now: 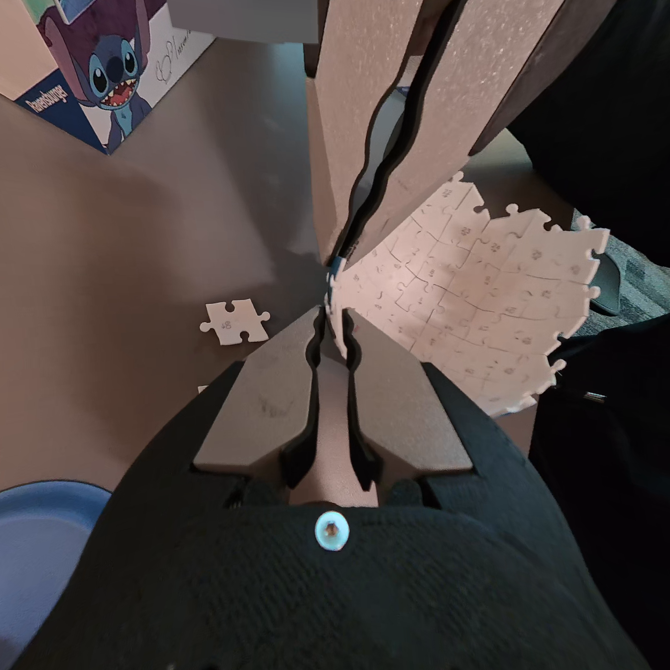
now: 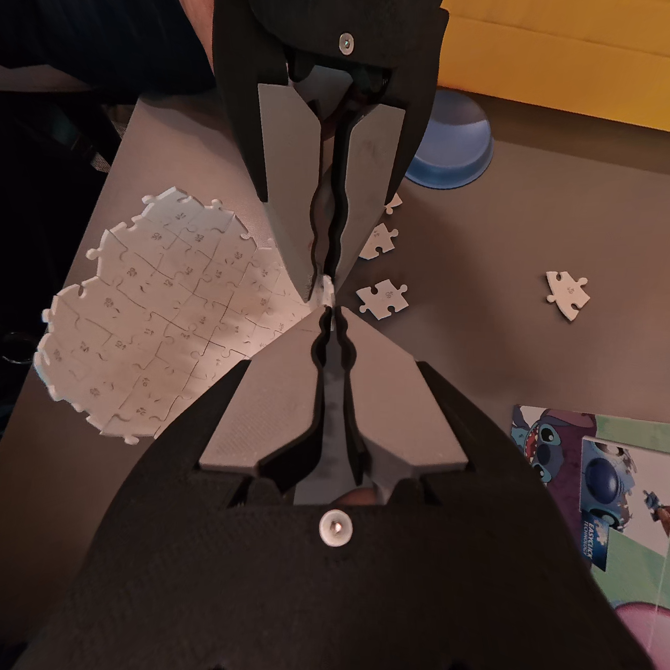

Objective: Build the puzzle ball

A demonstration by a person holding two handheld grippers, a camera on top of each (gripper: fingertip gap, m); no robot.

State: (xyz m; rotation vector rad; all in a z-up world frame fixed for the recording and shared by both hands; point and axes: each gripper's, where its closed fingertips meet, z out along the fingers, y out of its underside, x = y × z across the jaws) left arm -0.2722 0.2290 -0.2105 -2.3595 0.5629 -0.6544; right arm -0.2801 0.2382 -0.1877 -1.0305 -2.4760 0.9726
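Observation:
The partly built puzzle ball is a curved white shell of joined numbered pieces (image 1: 471, 308), its inner side towards me; it also shows in the right wrist view (image 2: 145, 326). It is held above the grey table. My left gripper (image 1: 331, 313) is shut on the shell's rim. My right gripper (image 2: 333, 313) is shut on the same rim right beside it, tip to tip. In the left wrist view the right gripper (image 1: 339, 259) comes in from above, with a dark blue bit of rim between its tips. I cannot tell whether that bit is a separate piece.
Loose white pieces lie on the table (image 2: 471, 344): one (image 2: 384, 297) close to the tips, also seen in the left wrist view (image 1: 234, 322), others farther off (image 2: 379, 241) (image 2: 567, 295). A blue bowl (image 2: 456, 145) and the puzzle box (image 1: 98, 72) stand nearby. The tips of both grippers are at nearly the same place. Both grippers' tips are roughly 20 cm from the blue bowl (image 2: 456, 145).

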